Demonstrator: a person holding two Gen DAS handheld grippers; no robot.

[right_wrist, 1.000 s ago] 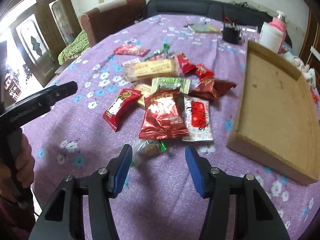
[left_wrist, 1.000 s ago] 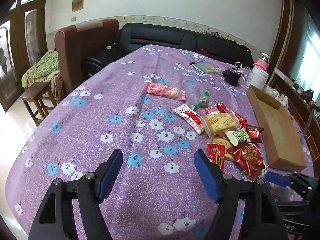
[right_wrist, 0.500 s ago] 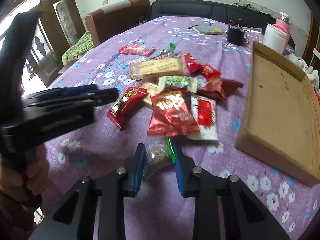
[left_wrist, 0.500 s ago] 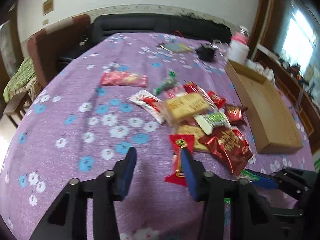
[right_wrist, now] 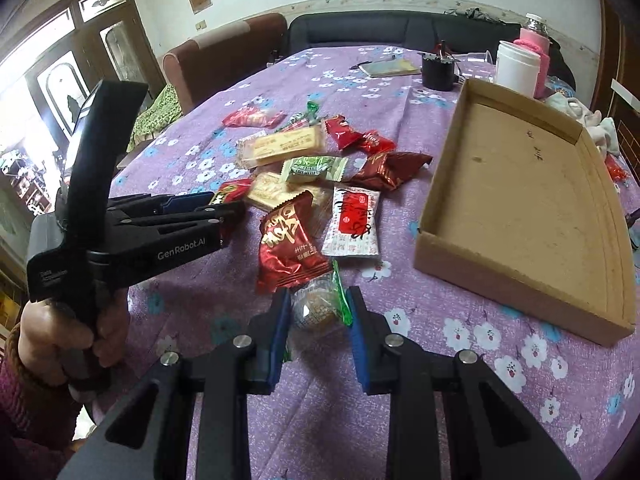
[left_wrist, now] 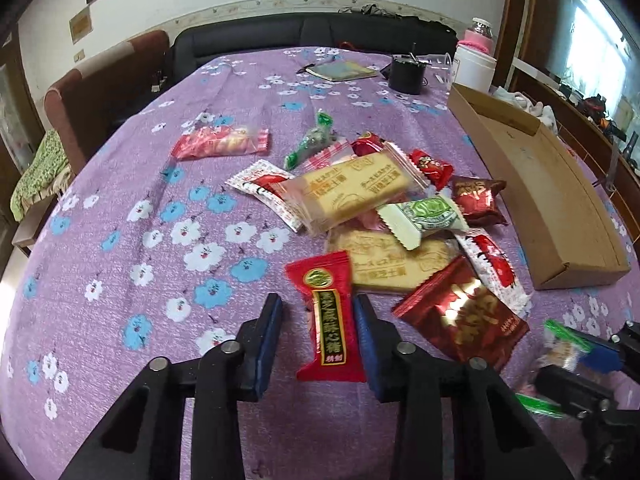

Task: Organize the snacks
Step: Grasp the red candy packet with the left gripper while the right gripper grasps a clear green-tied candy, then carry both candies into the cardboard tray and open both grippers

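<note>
A pile of wrapped snacks (left_wrist: 384,208) lies on the purple flowered tablecloth. My left gripper (left_wrist: 318,318) is closed around a long red snack bar (left_wrist: 328,312), its blue pads touching both sides; the bar rests on the cloth. The left gripper also shows in the right wrist view (right_wrist: 200,208). My right gripper (right_wrist: 318,316) is shut on a clear-wrapped round pastry with green edges (right_wrist: 316,308). An empty cardboard tray (right_wrist: 520,208) sits to the right of the pile, also in the left wrist view (left_wrist: 552,200).
A red foil packet (right_wrist: 288,244) and a white-red packet (right_wrist: 352,224) lie just past the pastry. A pink-red packet (left_wrist: 220,142) lies apart at left. A black cup (left_wrist: 406,74), white jar (left_wrist: 474,66) and notebook (left_wrist: 340,70) stand at the far end.
The left gripper moved forward and right and closed around the red snack bar. The right gripper closed on the pastry and swung right towards the tray.
</note>
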